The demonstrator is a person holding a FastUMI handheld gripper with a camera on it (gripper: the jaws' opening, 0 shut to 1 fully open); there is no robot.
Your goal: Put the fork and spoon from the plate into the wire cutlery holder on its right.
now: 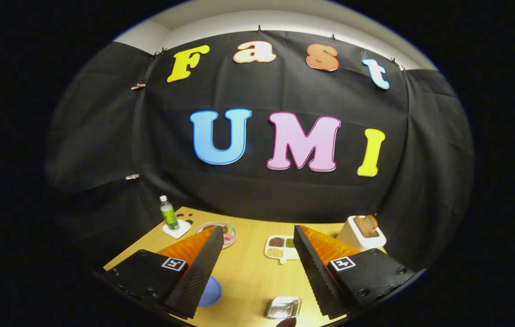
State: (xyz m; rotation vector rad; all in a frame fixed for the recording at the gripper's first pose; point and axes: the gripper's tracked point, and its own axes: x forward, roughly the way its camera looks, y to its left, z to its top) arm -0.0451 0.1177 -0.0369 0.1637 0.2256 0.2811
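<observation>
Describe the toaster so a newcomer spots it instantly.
Start at the wooden table and go to its far corner, beyond the open tool's right finger. The white toaster stands there, the only boxy appliance, with brown toast sticking out.

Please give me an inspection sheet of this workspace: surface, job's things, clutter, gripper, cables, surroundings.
Surface: light wooden table, lit from above.
Job's things: a blue plate partly behind the left finger; a shiny metal holder between the fingers; fork and spoon cannot be told.
Clutter: green bottle on a white coaster; pink-rimmed dish of food; white divided tray; white toaster with bread.
Gripper: gripper raised above the table, jaws wide apart, nothing between them.
Cables: nothing seen.
Surroundings: black cloth wall beyond the table.
</observation>
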